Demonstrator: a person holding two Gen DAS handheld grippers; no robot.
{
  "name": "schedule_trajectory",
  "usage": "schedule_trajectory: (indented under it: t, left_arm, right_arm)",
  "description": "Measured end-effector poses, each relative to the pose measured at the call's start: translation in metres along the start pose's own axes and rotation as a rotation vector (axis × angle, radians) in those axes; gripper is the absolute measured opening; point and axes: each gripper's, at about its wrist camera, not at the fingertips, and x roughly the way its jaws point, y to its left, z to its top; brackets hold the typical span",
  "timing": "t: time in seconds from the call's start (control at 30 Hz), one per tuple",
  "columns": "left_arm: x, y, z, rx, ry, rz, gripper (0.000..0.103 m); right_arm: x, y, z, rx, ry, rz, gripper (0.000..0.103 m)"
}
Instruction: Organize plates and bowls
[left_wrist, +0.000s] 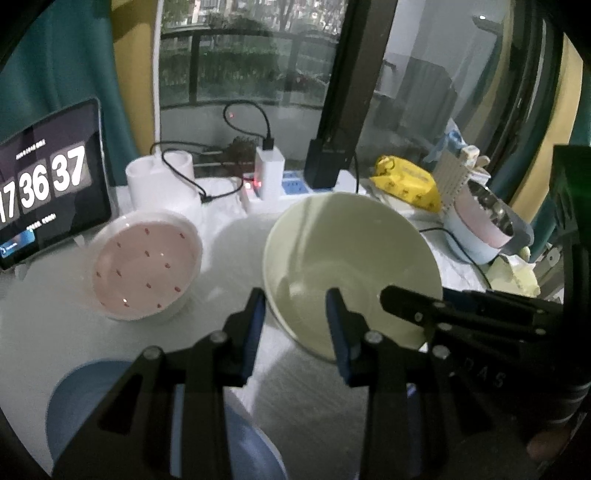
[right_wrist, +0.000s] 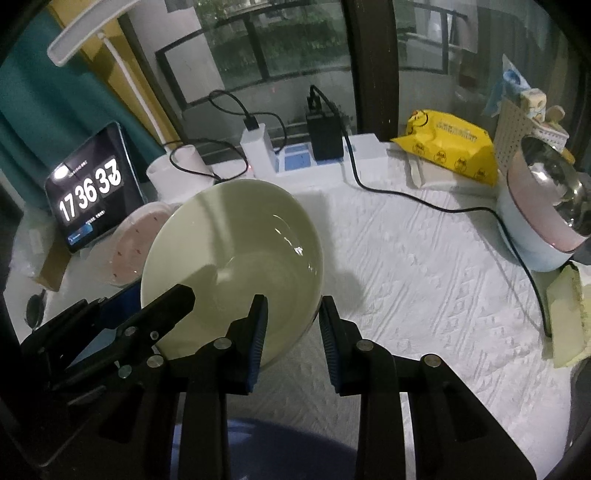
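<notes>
- Green bowl (left_wrist: 351, 258) was held tilted, clear of the worktop (right_wrist: 424, 277), near rim pinched from two sides.
- Left gripper (left_wrist: 295, 314): fingers (left_wrist: 338, 325) closed on the near-left part of the rim, one pad inside the bowl, one outside.
- Right gripper (right_wrist: 293, 321): fingers (right_wrist: 258, 325) closed on the near-right part of the rim, same inside/outside straddle.
- Two grips probably because the bowl is wide and glazed; one pinch at the edge would likely let it swing or slip.
- Tilt toward the cameras follows from both grips sitting on the near rim while the far rim stood higher.
- Pink dotted bowl (left_wrist: 146, 266) sat on the worktop to the left, beside the tablet clock (left_wrist: 48, 184); likely a stacking target, cannot confirm.
- Blue dish (left_wrist: 81, 398) lay under the grippers, near edge of view, mostly hidden.
- Cables (right_wrist: 424, 206), a charger (right_wrist: 255, 144) and a pink pot (right_wrist: 546, 218) crowded the back and right, so the lift had to stay in the open middle.
- Risk: uneven squeeze between hands could twist the rim out.
</notes>
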Motion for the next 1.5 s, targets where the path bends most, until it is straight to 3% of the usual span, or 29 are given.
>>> schedule_trajectory:
  t: [0.8, 1.5]
  left_arm:
    - [-0.069, -0.014, -0.008, 0.023, -0.108, -0.003, 0.035]
    - [-0.095, -0.036, -0.028, 0.049, -0.111, -0.018, 0.035]
  right_arm:
    - [-0.065, 0.019, -0.016, -0.019, -0.1, 0.008, 0.03]
    - [-0.101, 0.01, -0.044, 0.003, -0.134, 0.006, 0.03]
